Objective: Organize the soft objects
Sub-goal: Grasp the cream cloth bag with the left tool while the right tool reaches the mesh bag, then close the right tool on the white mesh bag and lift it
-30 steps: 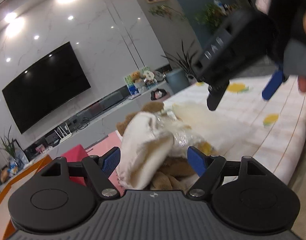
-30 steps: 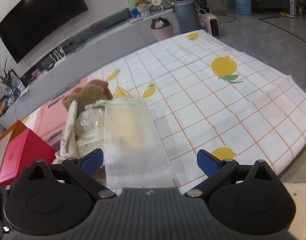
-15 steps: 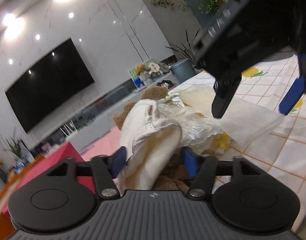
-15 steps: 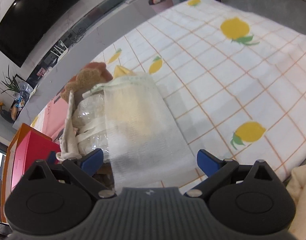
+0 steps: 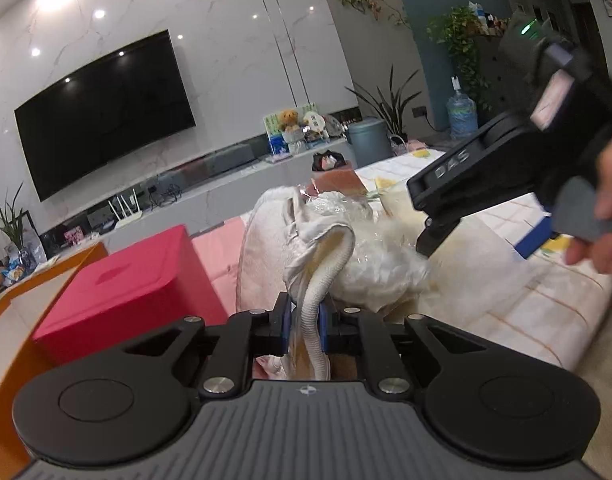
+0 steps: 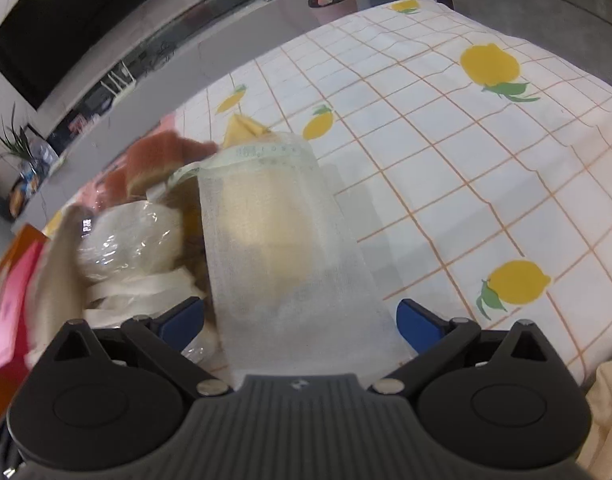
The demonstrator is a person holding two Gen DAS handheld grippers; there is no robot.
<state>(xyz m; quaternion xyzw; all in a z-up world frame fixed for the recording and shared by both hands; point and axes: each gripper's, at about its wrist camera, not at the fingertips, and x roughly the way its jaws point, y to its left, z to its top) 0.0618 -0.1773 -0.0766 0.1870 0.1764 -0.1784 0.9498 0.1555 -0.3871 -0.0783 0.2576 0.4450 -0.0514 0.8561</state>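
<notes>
A pile of soft things lies on the lemon-print cloth (image 6: 466, 140). It holds a cream cloth bag (image 5: 266, 240), a plastic-wrapped white bundle (image 5: 370, 264), a brown plush toy (image 6: 158, 160) and a white mesh pouch (image 6: 282, 248) with something yellow inside. My left gripper (image 5: 305, 326) is closing its jaws, and the blue pads pinch the bag's rolled white rim (image 5: 326, 276). My right gripper (image 6: 300, 320) hangs open just over the near end of the mesh pouch, one finger on each side. It also shows in the left wrist view as the right gripper (image 5: 482, 240), held by a hand (image 5: 610, 208).
A red box (image 5: 118, 284) in an orange tray (image 5: 2, 320) stands left of the pile. A pink cloth (image 5: 222, 248) lies behind the bag. Further back are a TV wall (image 5: 102, 112), a low cabinet, a grey bin (image 5: 370, 140) and plants. The cloth's near edge (image 6: 586, 360) drops off at the right.
My left jaws have come together on the bag's rim, which now stands up between the pads. The right gripper has sunk closer to the mesh pouch, still open.
</notes>
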